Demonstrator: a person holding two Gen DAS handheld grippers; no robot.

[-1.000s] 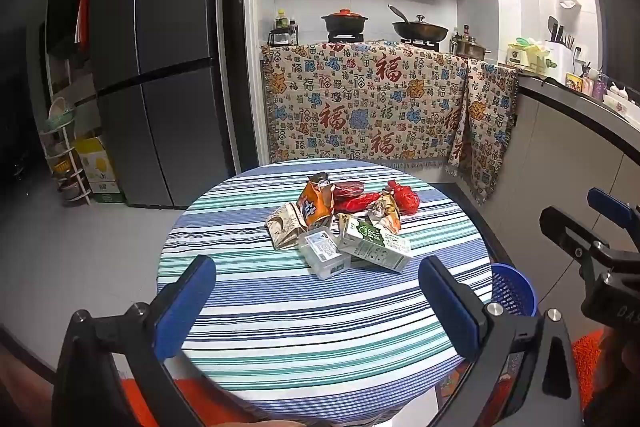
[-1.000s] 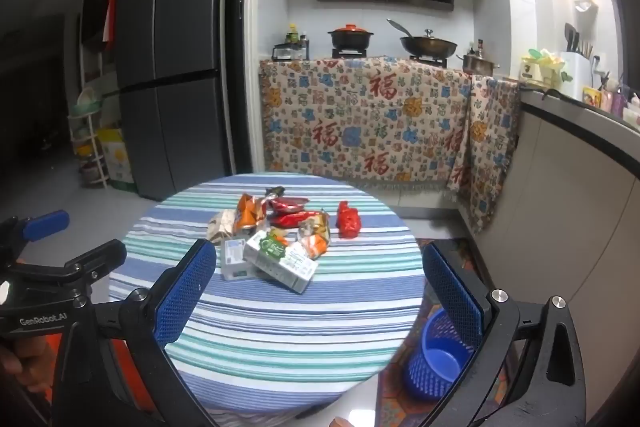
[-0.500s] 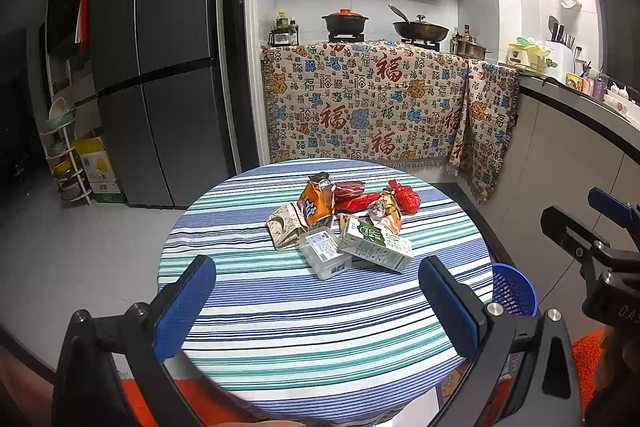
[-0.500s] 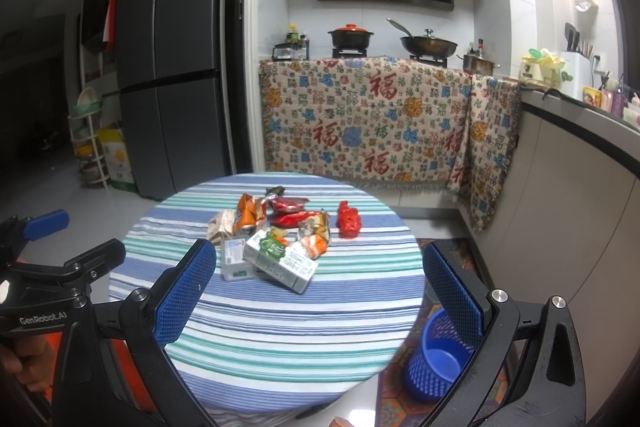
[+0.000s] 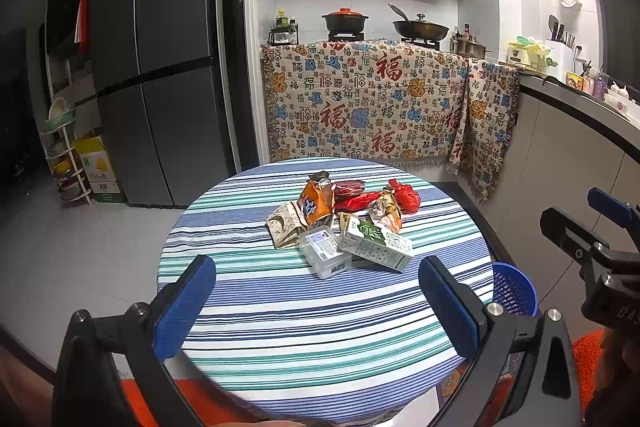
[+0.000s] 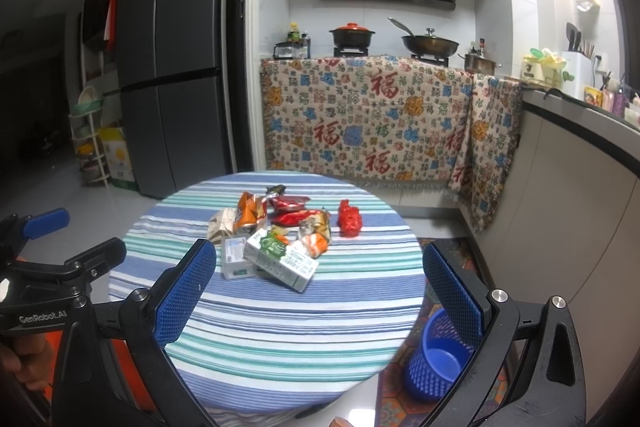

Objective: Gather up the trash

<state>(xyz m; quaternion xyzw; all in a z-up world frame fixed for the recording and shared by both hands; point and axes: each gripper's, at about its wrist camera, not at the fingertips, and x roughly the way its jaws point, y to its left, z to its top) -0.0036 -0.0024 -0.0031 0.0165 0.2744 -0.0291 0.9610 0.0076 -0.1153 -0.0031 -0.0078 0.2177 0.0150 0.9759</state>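
A heap of trash lies on the round striped table: a green and white carton, a clear plastic box, an orange packet, a brown paper bag, red wrappers and a red bag. My left gripper hangs open above the table's near edge, short of the heap. Open too, my right gripper hovers before the carton, empty. A blue mesh bin stands on the floor right of the table.
A grey fridge stands at the back left, with a wire rack and a cardboard box beside it. A patterned cloth drapes the stove counter behind the table. A dark-edged counter runs along the right wall. An orange mat lies near the bin.
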